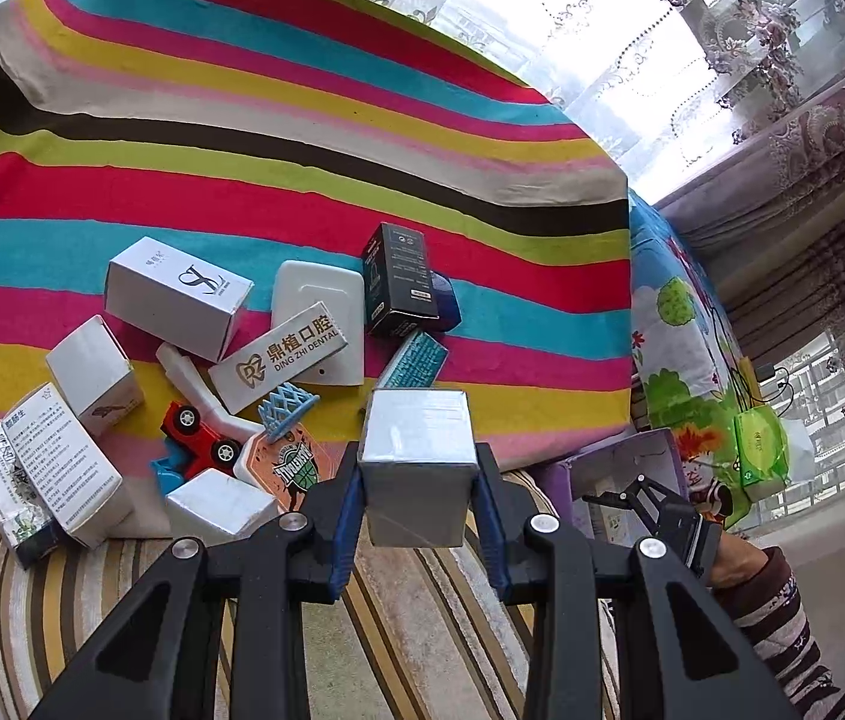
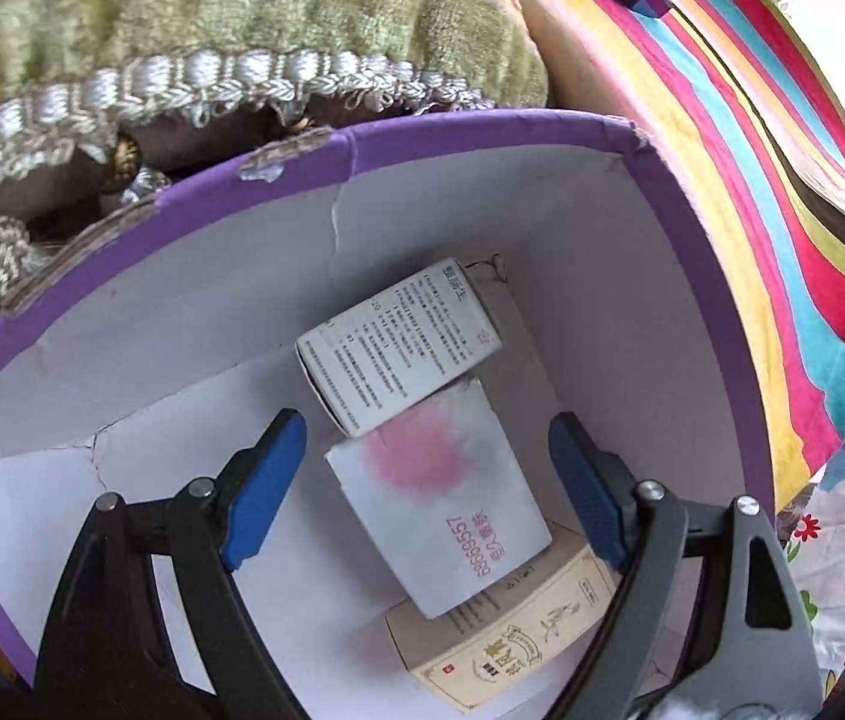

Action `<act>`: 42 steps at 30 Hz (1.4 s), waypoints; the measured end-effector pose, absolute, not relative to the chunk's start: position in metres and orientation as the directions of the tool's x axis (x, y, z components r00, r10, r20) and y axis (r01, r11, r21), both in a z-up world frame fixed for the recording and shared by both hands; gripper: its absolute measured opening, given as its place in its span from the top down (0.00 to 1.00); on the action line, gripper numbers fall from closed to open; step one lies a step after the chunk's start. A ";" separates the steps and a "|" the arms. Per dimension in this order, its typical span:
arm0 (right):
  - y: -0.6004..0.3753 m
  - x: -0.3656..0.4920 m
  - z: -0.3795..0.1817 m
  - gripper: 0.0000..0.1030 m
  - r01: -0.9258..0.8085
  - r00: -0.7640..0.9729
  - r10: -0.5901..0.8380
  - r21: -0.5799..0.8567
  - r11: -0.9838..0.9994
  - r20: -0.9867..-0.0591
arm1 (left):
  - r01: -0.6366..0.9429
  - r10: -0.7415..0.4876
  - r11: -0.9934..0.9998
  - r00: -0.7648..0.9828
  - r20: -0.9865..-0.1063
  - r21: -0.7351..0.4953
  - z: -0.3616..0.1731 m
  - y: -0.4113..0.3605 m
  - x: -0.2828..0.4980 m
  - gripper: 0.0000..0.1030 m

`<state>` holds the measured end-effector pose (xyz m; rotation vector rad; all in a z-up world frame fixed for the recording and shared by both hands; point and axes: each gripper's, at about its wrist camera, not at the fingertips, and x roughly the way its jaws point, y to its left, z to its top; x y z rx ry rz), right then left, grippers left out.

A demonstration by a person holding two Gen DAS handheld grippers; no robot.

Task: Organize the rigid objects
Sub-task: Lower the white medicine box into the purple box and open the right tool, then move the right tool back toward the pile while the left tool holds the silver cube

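Striped cloth [image 1: 278, 138] in bright bands covers the bed-like surface beside a curtained window, and on it lies the heap of rigid objects to be sorted. Silver box [image 1: 417, 462], the item in hand, sits between the blue-padded fingers [image 1: 345, 516] of the left gripper [image 1: 419, 516], which are closed against its two side faces and hold it raised, near the front edge of the cloth. Behind and to its left lie the remaining items: a white box [image 1: 177, 299], a dental-branded box [image 1: 278, 355], a black box [image 1: 398, 279], a red toy car [image 1: 201, 438] and a small blue hoop [image 1: 287, 411], several touching or overlapping. Purple carton [image 2: 482, 132], the receiving container, appears at the right of the left-wrist view and fills the right-wrist view; inside it rest a printed white box [image 2: 398, 348], a box with a pink stain [image 2: 440, 498] partly under it, and a beige box [image 2: 518, 636] lowest. Right gripper [image 2: 428, 492] hangs over the carton's interior with fingers spread wide, holding nothing. Judged step: transfer of a grasped box to the carton. Next move calls for carrying the silver box rightward above the purple rim, lowering it onto bare floor beside the stacked boxes, then releasing
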<state>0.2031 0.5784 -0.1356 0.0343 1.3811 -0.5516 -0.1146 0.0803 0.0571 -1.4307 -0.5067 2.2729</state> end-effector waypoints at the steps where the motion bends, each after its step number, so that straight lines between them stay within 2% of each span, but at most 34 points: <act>1: 0.581 0.199 -0.131 0.17 0.407 0.087 -0.351 -0.289 0.867 -0.932 | -0.159 0.525 -0.847 -0.388 -0.757 -0.507 0.059 0.085 -0.113 0.66; 7: 0.598 0.162 -0.098 0.17 0.614 0.107 -0.372 -0.234 0.754 -0.922 | -0.262 0.589 -0.808 -0.341 -0.733 -0.527 0.069 0.127 -0.099 0.66; 11: 0.618 0.125 -0.077 0.17 0.825 0.151 -0.416 -0.117 0.552 -0.897 | -0.352 0.651 -0.752 -0.266 -0.711 -0.556 0.072 0.173 -0.082 0.66; 14: 0.648 0.052 -0.068 0.14 0.943 0.201 -0.484 0.034 0.332 -0.852 | -0.414 0.677 -0.712 -0.193 -0.710 -0.567 0.070 0.214 -0.064 0.66; 17: 0.612 0.037 -0.060 0.11 0.973 0.232 -0.517 0.189 0.136 -0.824 | -0.471 0.681 -0.679 -0.119 -0.723 -0.563 0.063 0.256 -0.043 0.66; 22: 0.663 0.011 -0.041 0.11 0.968 0.189 -0.621 0.250 -0.011 -0.761 | -0.526 0.657 -0.645 -0.012 -0.754 -0.554 0.041 0.312 -0.010 0.65; 23: 0.672 0.011 -0.040 0.11 0.961 0.196 -0.636 0.276 -0.029 -0.747 | -0.528 0.648 -0.645 0.006 -0.762 -0.553 0.035 0.320 -0.005 0.64; 25: 0.677 0.009 -0.037 0.11 0.946 0.222 -0.657 0.322 -0.034 -0.721 | -0.520 0.633 -0.640 0.061 -0.772 -0.566 0.023 0.332 0.002 0.53; 26: 0.673 0.013 -0.038 0.11 0.939 0.238 -0.659 0.342 -0.030 -0.713 | -0.520 0.632 -0.635 0.077 -0.771 -0.572 0.020 0.335 0.005 0.50; 34: 0.651 0.036 -0.022 0.11 0.909 0.310 -0.659 0.417 -0.007 -0.685 | -0.517 0.700 -0.605 0.016 -0.714 -0.606 0.039 0.289 0.004 0.46; 42: 0.606 0.129 -0.021 0.11 0.917 0.385 -0.553 0.376 0.135 -0.739 | -0.368 0.709 -0.697 -0.228 -0.667 -0.615 0.057 0.159 -0.017 0.40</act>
